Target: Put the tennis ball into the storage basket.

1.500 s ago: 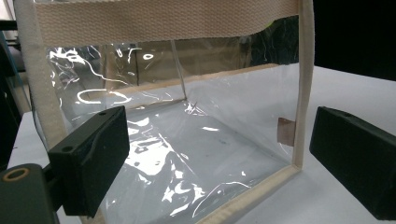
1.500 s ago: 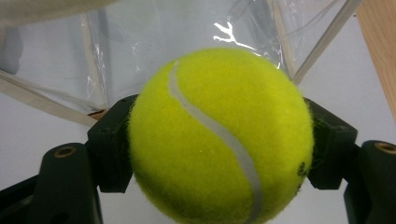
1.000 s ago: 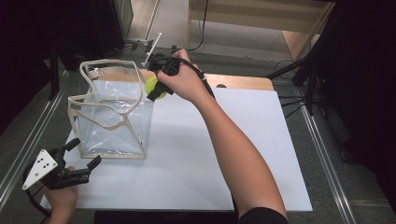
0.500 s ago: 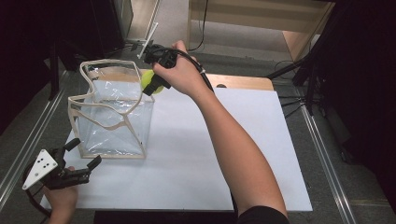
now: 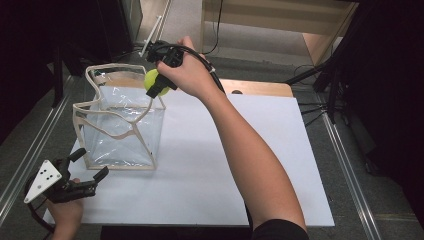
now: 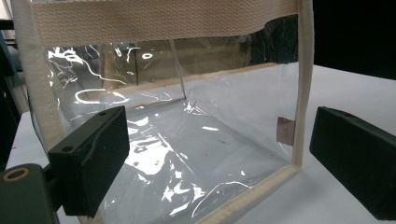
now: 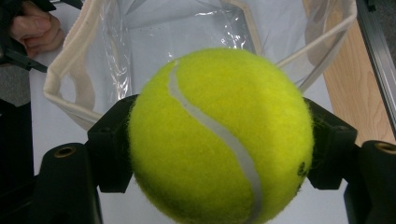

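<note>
The right gripper point(image 5: 156, 86) has risen, jaws clamped on the tennis ball point(image 5: 151, 80) above the clear bag's point(image 5: 120, 131) far corner. White table point(image 5: 210, 180), grey floor around. Left gripper point(image 5: 89, 169) rests apart, empty.

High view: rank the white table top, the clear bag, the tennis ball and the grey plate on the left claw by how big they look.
1. White table top
2. Clear bag
3. Grey plate, nearer the camera, so unsure
4. Tennis ball, partly hidden by the right claw
</note>
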The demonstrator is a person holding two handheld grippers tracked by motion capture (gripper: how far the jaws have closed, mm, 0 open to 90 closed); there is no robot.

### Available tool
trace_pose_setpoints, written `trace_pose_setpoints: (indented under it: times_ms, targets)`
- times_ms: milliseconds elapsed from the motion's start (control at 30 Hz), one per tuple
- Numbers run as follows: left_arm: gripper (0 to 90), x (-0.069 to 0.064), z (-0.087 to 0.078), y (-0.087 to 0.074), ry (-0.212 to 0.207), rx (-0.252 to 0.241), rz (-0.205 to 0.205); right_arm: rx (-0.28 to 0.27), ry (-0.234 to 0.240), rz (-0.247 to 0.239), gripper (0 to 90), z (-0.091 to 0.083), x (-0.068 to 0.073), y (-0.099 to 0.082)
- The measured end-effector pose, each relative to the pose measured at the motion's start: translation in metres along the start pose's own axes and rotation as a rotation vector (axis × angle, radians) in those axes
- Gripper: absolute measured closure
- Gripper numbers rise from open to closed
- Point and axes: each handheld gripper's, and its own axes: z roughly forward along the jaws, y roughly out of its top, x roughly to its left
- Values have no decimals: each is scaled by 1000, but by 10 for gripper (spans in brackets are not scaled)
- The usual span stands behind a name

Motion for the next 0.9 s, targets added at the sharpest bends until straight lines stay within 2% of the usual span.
trace_pose_setpoints:
  times_ms: [900]
  targets:
    - [54, 0, 0, 0, -3, 0, 6, 10, 17, -46, 238, 17, 15, 33]
